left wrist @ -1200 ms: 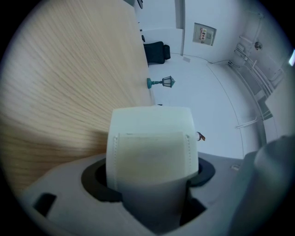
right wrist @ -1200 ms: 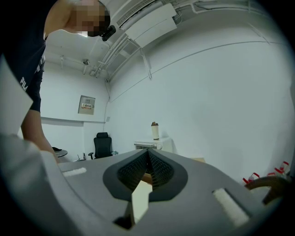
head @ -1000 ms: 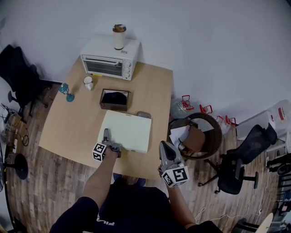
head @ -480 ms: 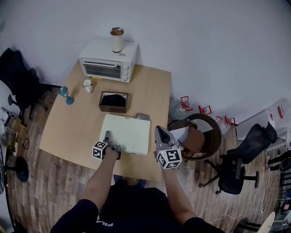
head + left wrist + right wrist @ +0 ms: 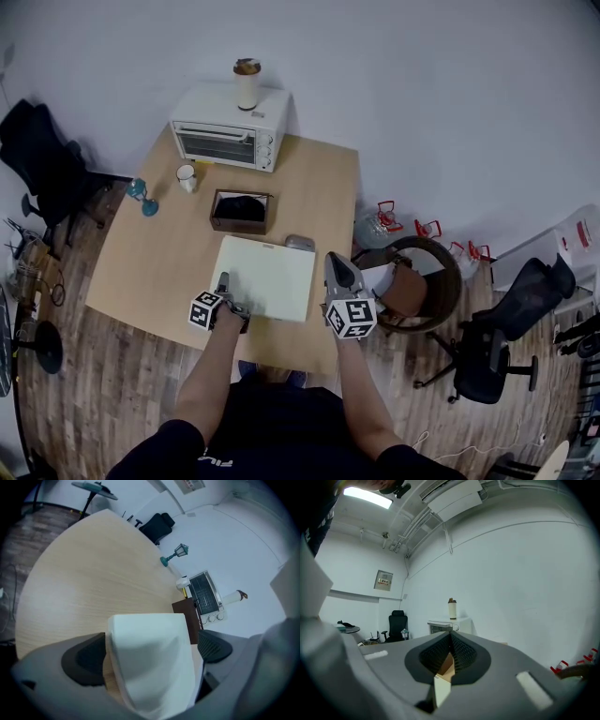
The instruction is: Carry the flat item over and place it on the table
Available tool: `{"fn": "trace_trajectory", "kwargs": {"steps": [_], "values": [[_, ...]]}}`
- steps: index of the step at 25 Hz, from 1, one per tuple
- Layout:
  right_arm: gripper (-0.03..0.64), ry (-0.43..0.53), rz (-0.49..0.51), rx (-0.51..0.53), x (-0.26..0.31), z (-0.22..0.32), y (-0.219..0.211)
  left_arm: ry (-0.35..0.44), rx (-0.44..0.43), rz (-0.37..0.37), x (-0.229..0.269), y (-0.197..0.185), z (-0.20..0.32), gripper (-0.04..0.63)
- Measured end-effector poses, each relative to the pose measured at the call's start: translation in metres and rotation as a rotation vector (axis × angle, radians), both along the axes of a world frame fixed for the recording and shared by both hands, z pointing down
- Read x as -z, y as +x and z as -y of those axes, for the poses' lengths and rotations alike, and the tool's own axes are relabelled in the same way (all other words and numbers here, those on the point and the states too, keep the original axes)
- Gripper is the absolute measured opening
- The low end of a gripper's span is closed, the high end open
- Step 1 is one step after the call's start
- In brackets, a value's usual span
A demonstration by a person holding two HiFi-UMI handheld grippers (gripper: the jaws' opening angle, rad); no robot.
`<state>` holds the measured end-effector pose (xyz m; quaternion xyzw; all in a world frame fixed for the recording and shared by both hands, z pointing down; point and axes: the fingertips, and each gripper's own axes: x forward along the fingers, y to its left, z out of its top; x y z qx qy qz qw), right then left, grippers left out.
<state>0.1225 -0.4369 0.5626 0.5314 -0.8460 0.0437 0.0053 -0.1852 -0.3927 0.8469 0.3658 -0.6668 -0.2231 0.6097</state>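
Note:
The flat item is a white board point(image 5: 267, 278) lying on the light wooden table point(image 5: 150, 262), near its front edge. My left gripper point(image 5: 223, 289) sits at the board's front left corner. In the left gripper view the board point(image 5: 150, 663) fills the space between the jaws. They have just been opening and stand wide, with a gap showing at the right pad point(image 5: 213, 646). My right gripper point(image 5: 337, 267) hovers level beside the board's right edge. Its pads point(image 5: 461, 651) meet at the tips, shut on nothing, and a sliver of board point(image 5: 440, 688) shows below them.
At the back of the table stand a white toaster oven point(image 5: 231, 133) with a tumbler point(image 5: 247, 82) on top, a mug point(image 5: 187, 176), a teal lamp point(image 5: 142, 197) and a brown box point(image 5: 242, 210). A small grey object point(image 5: 298, 243) lies behind the board. A round chair point(image 5: 417, 281) stands right of the table.
My right gripper has swung in from the lower right to the board's right edge. The left gripper has stayed at the board's front left corner.

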Motion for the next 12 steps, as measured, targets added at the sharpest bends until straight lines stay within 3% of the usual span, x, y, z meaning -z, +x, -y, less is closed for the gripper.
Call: {"fn": "trace_trajectory", "kwargs": {"steps": [2, 6, 12], "values": [[-0.003, 0.006, 0.015, -0.004, 0.001, 0.0, -0.001, -0.03, -0.001, 0.053, 0.011, -0.006, -0.001, 0.6], [-0.003, 0.007, 0.023, -0.001, 0.002, -0.003, -0.004, -0.032, 0.034, 0.083, 0.036, -0.013, -0.003, 0.6], [-0.003, 0.009, 0.025, 0.007, 0.005, -0.002, -0.006, 0.147, 0.046, -0.005, 0.087, 0.002, 0.018, 0.598]]}}
